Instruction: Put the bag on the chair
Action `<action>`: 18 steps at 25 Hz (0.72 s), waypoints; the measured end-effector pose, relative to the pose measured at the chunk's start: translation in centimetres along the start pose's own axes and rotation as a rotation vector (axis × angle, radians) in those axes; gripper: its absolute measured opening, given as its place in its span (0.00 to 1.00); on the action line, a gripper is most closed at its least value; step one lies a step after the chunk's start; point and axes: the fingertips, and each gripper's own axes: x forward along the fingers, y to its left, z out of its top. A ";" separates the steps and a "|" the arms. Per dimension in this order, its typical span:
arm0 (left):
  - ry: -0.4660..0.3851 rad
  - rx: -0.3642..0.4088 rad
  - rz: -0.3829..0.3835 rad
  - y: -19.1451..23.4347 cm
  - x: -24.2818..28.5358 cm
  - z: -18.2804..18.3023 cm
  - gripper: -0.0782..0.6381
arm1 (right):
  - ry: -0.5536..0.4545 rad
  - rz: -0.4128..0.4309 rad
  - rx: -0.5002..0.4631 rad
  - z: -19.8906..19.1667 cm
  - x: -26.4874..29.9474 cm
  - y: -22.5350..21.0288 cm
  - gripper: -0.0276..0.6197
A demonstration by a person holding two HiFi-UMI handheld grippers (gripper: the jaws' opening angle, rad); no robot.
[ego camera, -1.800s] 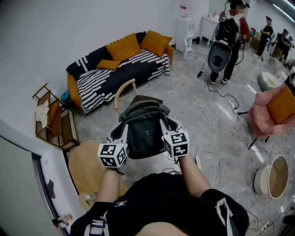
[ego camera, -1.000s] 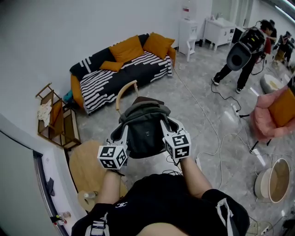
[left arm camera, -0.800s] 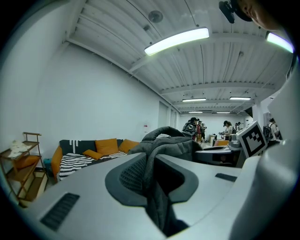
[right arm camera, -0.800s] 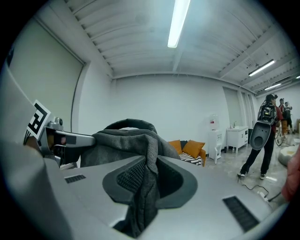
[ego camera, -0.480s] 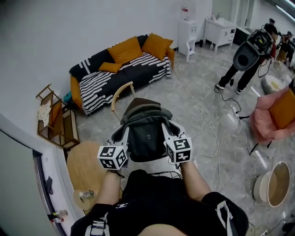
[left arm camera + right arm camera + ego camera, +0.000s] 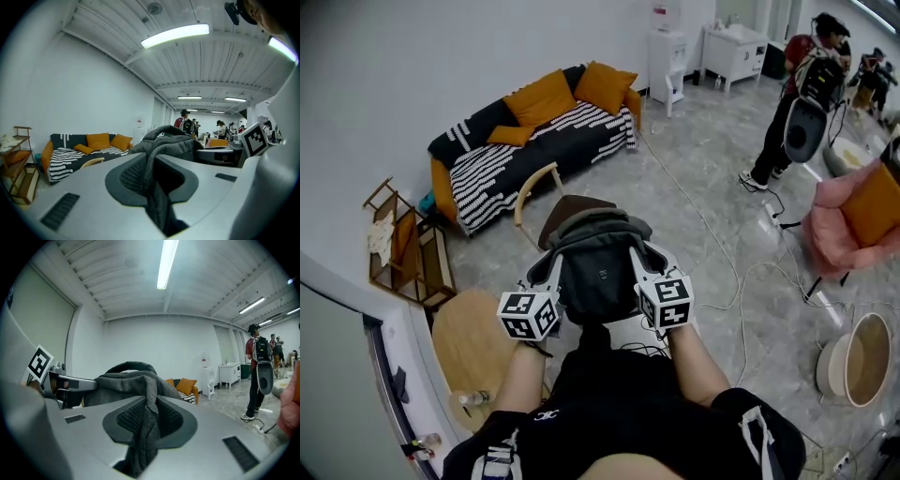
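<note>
Bag (image 6: 595,272) is hanging between left gripper (image 6: 546,274) and right gripper (image 6: 641,262), each pinching a fold of its grey fabric, so it is riding level toward chair (image 6: 567,208)

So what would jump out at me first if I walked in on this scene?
A dark grey bag fills the middle of the head view, its fabric pinched on either side by the left gripper and right gripper that a person holds out in front. Just beyond it stands a wooden chair with a brown seat. Against the far wall is a black-and-white striped sofa with orange cushions.
</note>
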 end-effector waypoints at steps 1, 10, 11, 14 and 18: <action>0.001 -0.001 0.003 0.0 0.2 0.0 0.20 | 0.004 0.002 0.001 0.0 0.1 -0.1 0.18; 0.006 -0.017 0.002 1.3 2.3 -0.1 0.20 | 0.026 -0.001 -0.008 -0.4 2.2 -1.1 0.18; 0.007 -0.020 0.004 1.6 2.6 -0.1 0.20 | 0.029 0.000 -0.010 -0.4 2.6 -1.2 0.18; 0.010 -0.020 0.008 2.6 3.7 0.1 0.20 | 0.034 0.006 -0.013 0.1 4.1 -1.4 0.18; 0.020 -0.024 0.007 4.8 6.2 0.6 0.20 | 0.049 0.009 -0.009 0.5 7.5 -2.1 0.18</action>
